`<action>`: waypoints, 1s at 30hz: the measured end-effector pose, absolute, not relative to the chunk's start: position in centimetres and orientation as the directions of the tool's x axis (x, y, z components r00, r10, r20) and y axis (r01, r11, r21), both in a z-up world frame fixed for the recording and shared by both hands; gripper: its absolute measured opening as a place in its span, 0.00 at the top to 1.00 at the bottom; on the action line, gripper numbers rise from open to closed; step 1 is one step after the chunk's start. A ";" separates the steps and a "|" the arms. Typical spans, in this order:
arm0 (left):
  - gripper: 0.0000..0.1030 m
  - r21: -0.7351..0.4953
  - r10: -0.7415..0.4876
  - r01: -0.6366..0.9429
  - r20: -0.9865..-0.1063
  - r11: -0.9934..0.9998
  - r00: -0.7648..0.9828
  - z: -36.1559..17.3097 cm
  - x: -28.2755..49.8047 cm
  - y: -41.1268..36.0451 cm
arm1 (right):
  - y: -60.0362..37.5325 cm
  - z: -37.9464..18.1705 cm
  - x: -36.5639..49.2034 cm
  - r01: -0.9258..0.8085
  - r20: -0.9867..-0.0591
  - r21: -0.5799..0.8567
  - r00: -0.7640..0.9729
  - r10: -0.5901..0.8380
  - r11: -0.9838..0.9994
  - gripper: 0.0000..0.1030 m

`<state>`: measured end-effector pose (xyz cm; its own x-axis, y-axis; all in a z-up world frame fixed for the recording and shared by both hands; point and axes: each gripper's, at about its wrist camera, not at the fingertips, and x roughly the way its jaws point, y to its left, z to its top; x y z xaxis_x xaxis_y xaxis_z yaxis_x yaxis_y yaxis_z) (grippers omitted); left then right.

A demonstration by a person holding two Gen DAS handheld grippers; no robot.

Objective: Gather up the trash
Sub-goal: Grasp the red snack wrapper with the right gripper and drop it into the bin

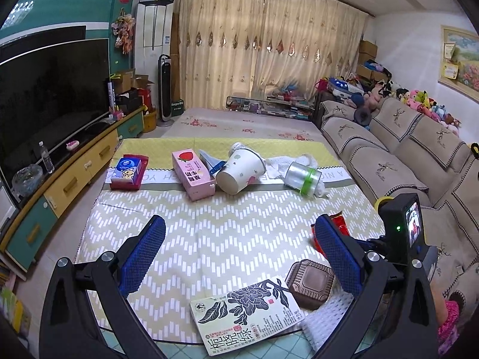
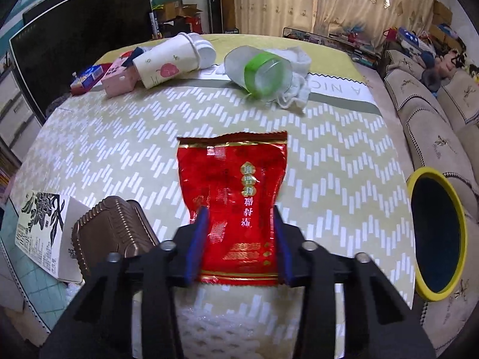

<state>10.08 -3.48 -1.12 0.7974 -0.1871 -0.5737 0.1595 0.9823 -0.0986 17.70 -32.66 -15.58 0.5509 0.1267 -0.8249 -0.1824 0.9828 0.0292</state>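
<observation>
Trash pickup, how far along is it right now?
Nothing looks binned yet. In hand: the right gripper has its jaws pinching the red wrapper, the yellow-rimmed bin at its right. The left gripper hangs open and empty. Left: the paper cup, pink carton, brown tray and plastic jar.

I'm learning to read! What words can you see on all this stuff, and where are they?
"A NIC": tablecloth, the rest is covered.
"草莓牛奶": pink carton.
Red wrapper: gold Chinese characters, upside down, too blurred to read.
White box: big brush characters, I can't read them surely; the small print is too tiny.
</observation>
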 end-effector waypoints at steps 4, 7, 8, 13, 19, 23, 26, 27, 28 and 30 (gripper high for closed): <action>0.05 -0.099 -0.191 0.164 -0.579 0.982 0.793 -1.4 10.2 -3.8 | -33.9 -14.9 17.3 -0.163 -0.807 0.093 0.565 0.170 0.982 0.89; 0.05 -0.101 -0.197 0.170 -0.582 0.980 0.789 -1.5 10.4 -4.2 | -35.0 -13.9 16.9 -0.147 -0.788 0.122 0.587 0.186 0.982 0.97; 0.05 -0.100 -0.197 0.171 -0.582 0.980 0.789 -1.5 10.4 -4.2 | -35.4 -13.6 16.8 -0.144 -0.781 0.133 0.593 0.193 0.981 0.97; 0.05 -0.096 -0.200 0.178 -0.586 0.979 0.785 -1.8 10.5 -4.8 | -37.1 -12.1 16.1 -0.128 -0.752 0.163 0.626 0.208 0.978 0.97; 0.05 -0.090 -0.205 0.189 -0.591 0.978 0.780 -2.0 10.8 -5.5 | -40.8 -10.4 15.3 -0.064 -0.718 0.186 0.672 0.180 0.980 0.97; 0.05 -0.089 -0.213 0.199 -0.594 0.976 0.776 -2.1 11.0 -5.9 | -46.7 -9.8 15.2 0.084 -0.701 0.180 0.710 0.068 0.980 0.97; 0.05 -0.089 -0.214 0.202 -0.598 0.975 0.772 -2.2 11.2 -6.2 | -51.1 -10.4 15.4 0.219 -0.711 0.130 0.700 -0.063 0.967 0.97; 0.05 -0.091 -0.217 0.204 -0.601 0.975 0.769 -2.3 11.3 -6.3 | -53.1 -11.0 15.7 0.274 -0.722 0.108 0.682 -0.114 0.956 0.97; 0.05 -0.092 -0.219 0.206 -0.603 0.974 0.767 -2.4 11.3 -6.4 | -54.6 -11.5 15.9 0.314 -0.733 0.096 0.665 -0.146 0.945 0.97; 0.05 -0.089 -0.222 0.212 -0.608 0.973 0.763 -2.6 11.4 -6.9 | -56.9 -12.7 16.3 0.373 -0.751 0.074 0.631 -0.195 0.925 0.96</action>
<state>11.42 -6.87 -2.62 0.7627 -0.2217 -0.6076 0.2118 0.9732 -0.0892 16.25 -56.94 -12.70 0.6312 -0.1951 -0.7507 0.3735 0.9247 0.0737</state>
